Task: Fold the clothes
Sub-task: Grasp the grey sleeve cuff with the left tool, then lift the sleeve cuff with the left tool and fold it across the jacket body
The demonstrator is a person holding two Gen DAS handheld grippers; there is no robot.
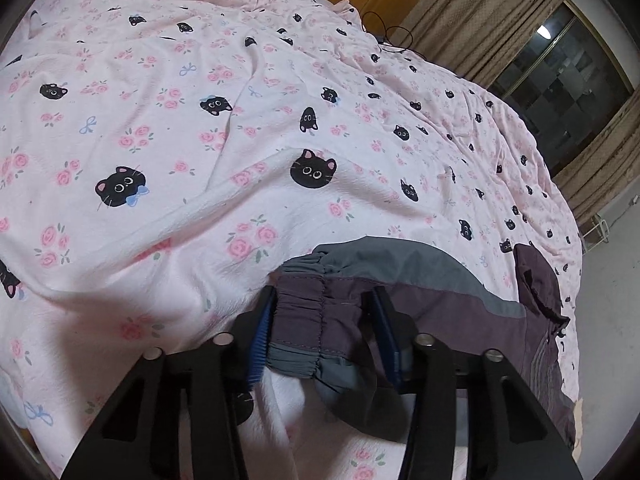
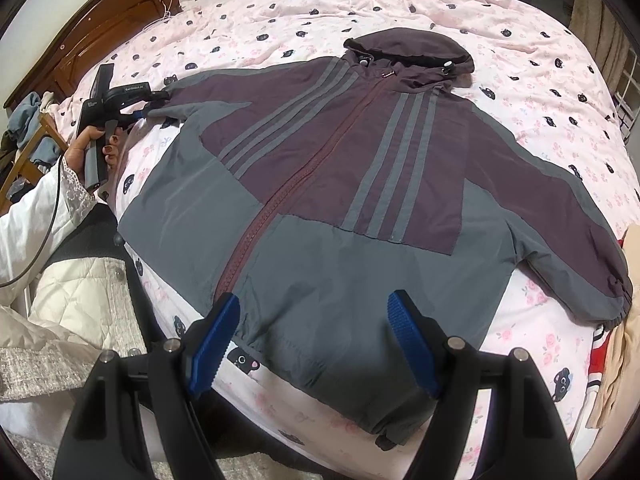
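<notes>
Left claw [image 1: 324,320] seemingly grasping gathered elastic cuff [image 1: 304,312]; right claw [image 2: 314,336] released above smooth jacket [image 2: 344,184].

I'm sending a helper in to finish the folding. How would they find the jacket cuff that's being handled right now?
Start at the pink bedspread printed with cat faces, where a purple and grey hooded jacket lies face up. Follow its sleeve toward the wooden headboard. That sleeve's gathered elastic cuff sits between the left tool; the other cuff lies untouched.
</notes>
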